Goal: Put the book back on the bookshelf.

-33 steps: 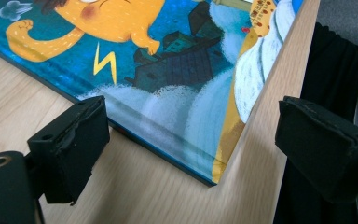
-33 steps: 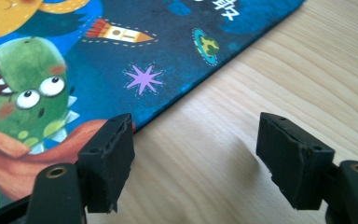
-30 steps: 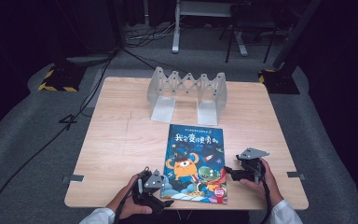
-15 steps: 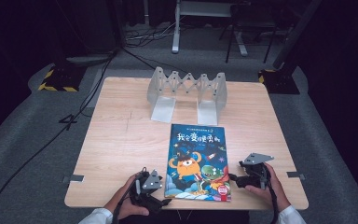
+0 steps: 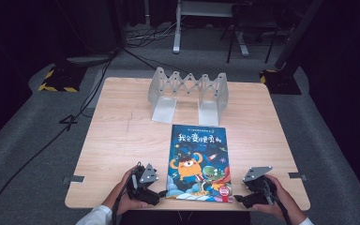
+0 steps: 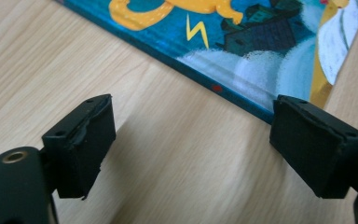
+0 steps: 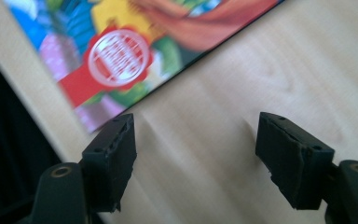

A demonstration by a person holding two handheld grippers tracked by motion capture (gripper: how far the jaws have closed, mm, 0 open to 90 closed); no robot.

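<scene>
A blue picture book [image 5: 198,161] with cartoon monsters on its cover lies flat at the front middle of the wooden table [image 5: 117,136]. My left gripper [image 5: 155,191] rests low on the table just left of the book's near left corner, jaws open and empty. In the left gripper view the book's spine edge [image 6: 205,70] runs just beyond the open gripper [image 6: 191,144]. My right gripper [image 5: 242,202] sits open at the book's near right corner. Beyond that open gripper [image 7: 196,154], the right gripper view shows the cover's red seal [image 7: 114,58].
A grey folding accordion book stand [image 5: 187,93] stands at the back middle of the table. The table's near edge [image 5: 187,205] runs right below both grippers. Cables [image 5: 42,150] trail on the grey floor to the left.
Both grippers have edged closer to the book's near corners and lower toward the table. The book has not moved.
</scene>
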